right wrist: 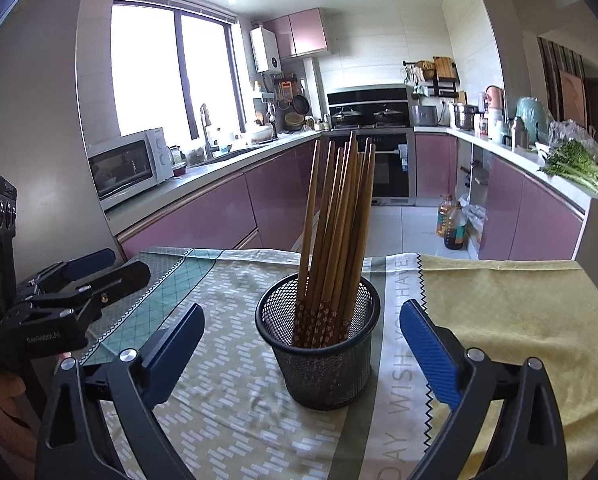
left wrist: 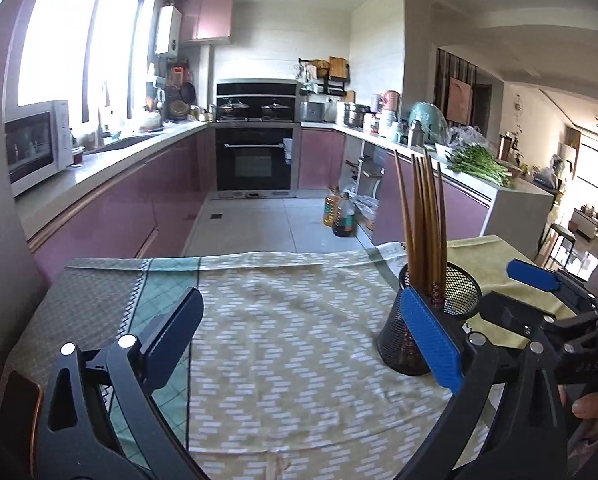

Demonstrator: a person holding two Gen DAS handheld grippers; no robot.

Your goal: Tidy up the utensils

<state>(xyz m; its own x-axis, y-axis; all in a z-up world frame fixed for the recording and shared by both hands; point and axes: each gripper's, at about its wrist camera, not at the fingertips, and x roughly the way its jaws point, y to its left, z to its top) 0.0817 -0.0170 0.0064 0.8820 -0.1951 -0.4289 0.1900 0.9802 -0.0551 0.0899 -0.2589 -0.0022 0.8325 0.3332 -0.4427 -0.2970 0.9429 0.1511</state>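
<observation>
Your chopsticks (right wrist: 331,232) are all standing in the black mesh cup (right wrist: 319,360) on the patterned cloth (right wrist: 227,400), leaning a bit. Your right gripper (right wrist: 303,354) sits just in front of the cup, jaws wide apart, empty. Left gripper (left wrist: 303,344) is off to the side, jaws apart too, probably not touching anything.

Matt black wire-mesh metal holder (right wrist: 317,344) holds smooth wooden chopsticks (right wrist: 335,216) with patterned dark ends; printed woven cloth (right wrist: 235,400) underneath looks matt, and at 3 o'clock each gripper's blue finger pad (right wrist: 429,354) is ribbed plastic
</observation>
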